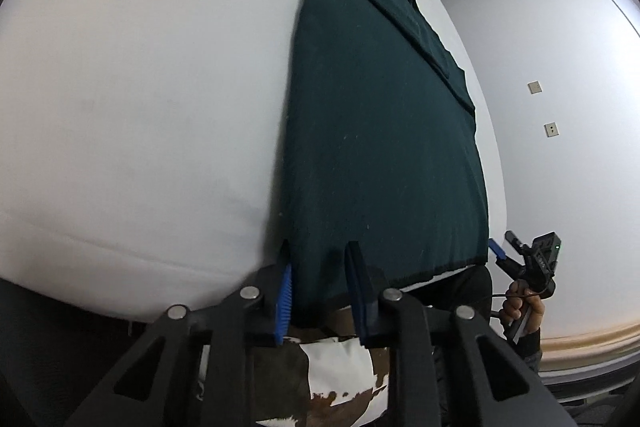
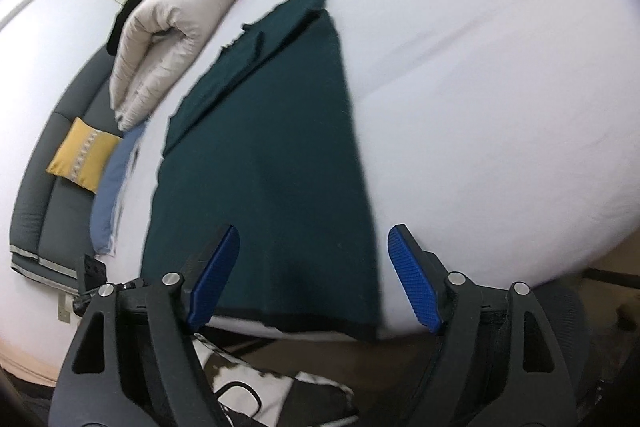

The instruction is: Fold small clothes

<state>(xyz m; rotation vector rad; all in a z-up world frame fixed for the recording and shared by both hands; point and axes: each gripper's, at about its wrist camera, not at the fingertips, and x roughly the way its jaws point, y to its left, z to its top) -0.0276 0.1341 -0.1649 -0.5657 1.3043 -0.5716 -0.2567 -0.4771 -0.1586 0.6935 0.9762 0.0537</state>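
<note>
Dark green garment (image 1: 380, 147), soft, limp knit, lying flat on the white bed (image 1: 140, 87) toward twelve o'clock from my tools: left tool (image 1: 320, 291) clamped on its near hem corner, right tool (image 2: 314, 277) apart astride the opposite corner, best hold the hem.

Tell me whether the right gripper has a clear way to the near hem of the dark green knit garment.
Probably yes: right gripper is open over the dark green knit garment's hem, nothing between.

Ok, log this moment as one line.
garment: dark green garment flat on white bed | left gripper: fingers astride near hem corner | right gripper: open over hem
</note>
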